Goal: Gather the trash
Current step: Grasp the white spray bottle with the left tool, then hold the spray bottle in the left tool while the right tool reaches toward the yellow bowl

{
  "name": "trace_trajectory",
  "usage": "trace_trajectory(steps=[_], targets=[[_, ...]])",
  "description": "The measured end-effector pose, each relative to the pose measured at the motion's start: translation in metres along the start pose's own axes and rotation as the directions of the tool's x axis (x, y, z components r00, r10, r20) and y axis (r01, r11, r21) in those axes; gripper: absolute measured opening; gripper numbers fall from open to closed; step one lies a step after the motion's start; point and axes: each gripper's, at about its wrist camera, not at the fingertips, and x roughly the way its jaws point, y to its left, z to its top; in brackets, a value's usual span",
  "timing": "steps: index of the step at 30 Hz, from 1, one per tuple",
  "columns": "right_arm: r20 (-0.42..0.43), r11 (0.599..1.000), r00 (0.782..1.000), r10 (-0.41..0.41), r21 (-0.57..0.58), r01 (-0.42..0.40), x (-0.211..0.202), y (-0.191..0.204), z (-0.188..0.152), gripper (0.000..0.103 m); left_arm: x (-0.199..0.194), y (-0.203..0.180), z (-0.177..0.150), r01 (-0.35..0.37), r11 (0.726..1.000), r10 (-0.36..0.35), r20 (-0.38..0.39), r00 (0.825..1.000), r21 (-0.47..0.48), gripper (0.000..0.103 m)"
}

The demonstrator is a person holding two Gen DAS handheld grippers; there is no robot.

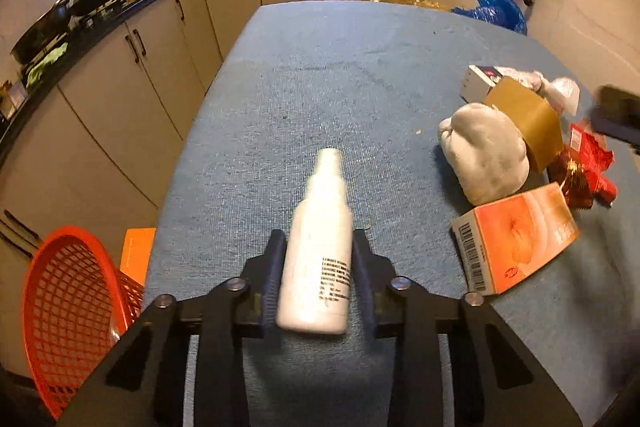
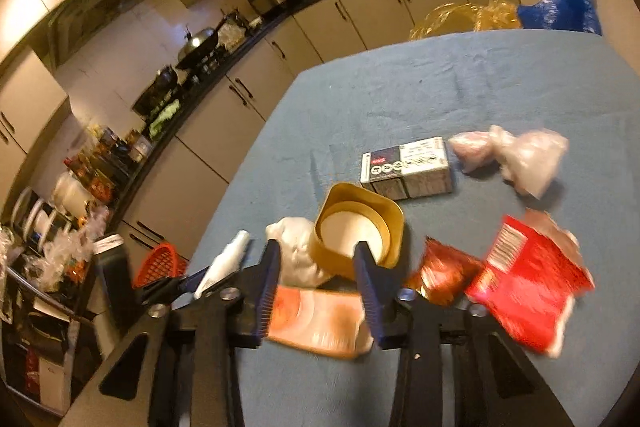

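Observation:
My left gripper [image 1: 319,239] is shut on a white spray bottle [image 1: 320,251], held lying along the fingers above the blue tablecloth [image 1: 320,87]. The same bottle [image 2: 224,267] shows at the left of the right wrist view. My right gripper [image 2: 317,247] is open and hangs over the trash pile. An orange box [image 2: 316,323] shows beneath and between its fingers, with no pad seen pressing on it. Ahead of it lie a tape roll [image 2: 360,223], a white wad [image 2: 296,251] and a red packet [image 2: 528,283].
A red mesh basket [image 1: 68,311] stands off the table's left edge. Farther right lie a small printed box [image 2: 408,167], a crumpled plastic bag [image 2: 516,155] and a foil wrapper [image 2: 444,275]. Kitchen cabinets [image 1: 160,67] run along the left and the far side.

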Motion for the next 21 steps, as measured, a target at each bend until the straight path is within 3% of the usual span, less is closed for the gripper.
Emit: trace_trajectory(steps=[4, 5, 7, 8, 12, 21], targets=[[-0.025, 0.999, 0.999, -0.023, -0.041, 0.022, 0.028, 0.004, 0.007, 0.037, -0.003, -0.001, -0.005, -0.010, 0.998, 0.011, 0.026, 1.000, -0.067, 0.029], [-0.031, 0.998, 0.999, -0.026, -0.052, 0.025, 0.032, 0.004, 0.007, 0.032, -0.003, -0.001, -0.006, -0.010, 0.997, 0.013, 0.034, 0.999, -0.082, 0.029], [-0.053, 0.996, 0.998, -0.022, -0.083, 0.017, 0.043, 0.005, 0.004, 0.011, -0.005, 0.000, -0.009, -0.005, 0.994, 0.011, 0.053, 0.999, -0.111, 0.029], [-0.052, 0.995, 0.998, -0.018, -0.095, 0.013, 0.044, 0.006, 0.004, 0.009, -0.005, 0.000, -0.009, -0.005, 0.993, 0.012, 0.062, 0.998, -0.119, 0.029], [0.013, 0.979, 0.999, -0.049, -0.196, 0.050, 0.037, 0.016, -0.005, 0.009, -0.016, -0.002, -0.009, -0.014, 0.991, 0.031, 0.127, 0.991, -0.136, 0.029], [0.148, 0.975, 0.989, -0.004, -0.221, 0.037, 0.009, 0.025, -0.017, 0.009, -0.038, -0.003, -0.008, -0.048, 0.988, 0.083, 0.246, 0.966, -0.146, 0.029]])
